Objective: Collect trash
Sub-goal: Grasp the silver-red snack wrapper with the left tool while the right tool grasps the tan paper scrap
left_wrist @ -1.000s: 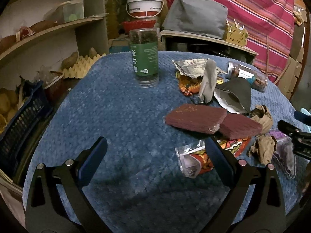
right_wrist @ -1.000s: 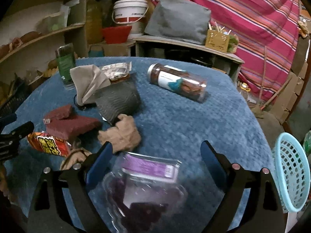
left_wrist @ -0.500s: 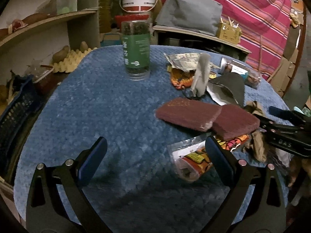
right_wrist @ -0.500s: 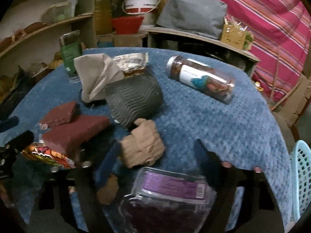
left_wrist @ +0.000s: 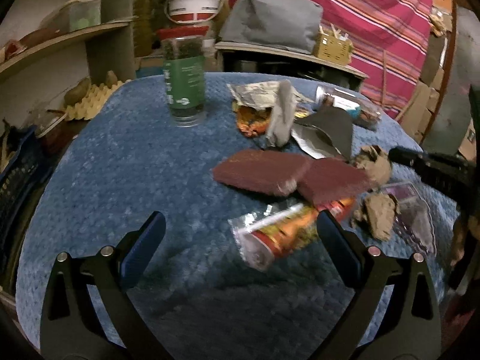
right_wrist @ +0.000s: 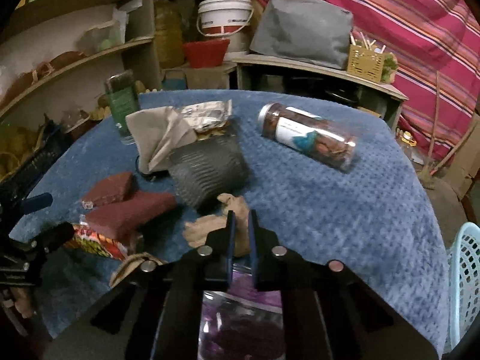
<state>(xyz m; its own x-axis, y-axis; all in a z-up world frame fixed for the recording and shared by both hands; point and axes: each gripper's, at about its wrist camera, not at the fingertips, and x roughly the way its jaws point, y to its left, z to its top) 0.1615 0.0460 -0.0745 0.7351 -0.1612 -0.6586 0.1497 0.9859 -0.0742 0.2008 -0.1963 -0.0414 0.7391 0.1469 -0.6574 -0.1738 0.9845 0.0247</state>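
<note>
Trash lies on a blue cloth-covered table (left_wrist: 126, 162). My right gripper (right_wrist: 240, 222) is shut on a crumpled brown paper wad (right_wrist: 210, 229), which also shows in the left wrist view (left_wrist: 375, 162). My left gripper (left_wrist: 240, 240) is open and empty, with an orange snack wrapper (left_wrist: 279, 234) between its fingers. A second brown wad (left_wrist: 378, 216), a clear purple-labelled plastic pack (right_wrist: 240, 309), two dark red sponges (left_wrist: 261, 171) (right_wrist: 129, 213), a grey corrugated wrapper (right_wrist: 207, 168), a beige paper (right_wrist: 156, 138) and a foil packet (right_wrist: 207, 114) lie around.
A green-labelled jar (left_wrist: 184, 87) stands at the far left of the table. A clear jar (right_wrist: 309, 138) lies on its side at the far right. A light blue basket (right_wrist: 465, 285) sits off the table's right edge. Shelves (left_wrist: 60, 42) stand left.
My right gripper has moved forward over the plastic pack and closed on the brown paper wad. My left gripper has moved closer to the orange wrapper and stays open.
</note>
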